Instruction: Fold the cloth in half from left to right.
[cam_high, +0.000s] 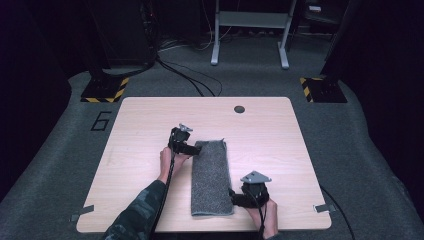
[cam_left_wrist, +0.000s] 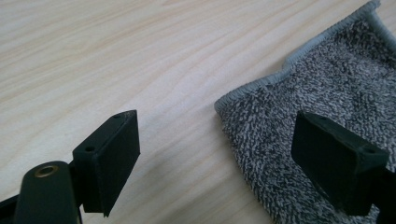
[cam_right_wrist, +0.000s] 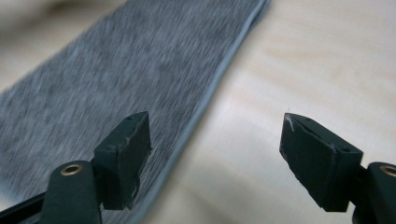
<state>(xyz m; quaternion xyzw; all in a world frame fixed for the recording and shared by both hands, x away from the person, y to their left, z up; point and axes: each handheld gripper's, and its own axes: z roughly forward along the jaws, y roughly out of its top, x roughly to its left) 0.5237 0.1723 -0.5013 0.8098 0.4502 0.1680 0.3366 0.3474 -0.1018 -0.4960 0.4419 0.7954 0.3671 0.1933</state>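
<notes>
A folded grey towel (cam_high: 212, 177) is laid flat mid-bench (cam_high: 150, 125). Left hand-held gripper (cam_high: 194, 149) at its far-left corner, right hand-held gripper (cam_high: 233, 196) at its near-right edge: both spread wide, nothing gripped.

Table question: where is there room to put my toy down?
The table is bare along the far edge by the dark round hole, and on both outer sides. The middle is crowded: grey towel, left gripper, right gripper.
</notes>
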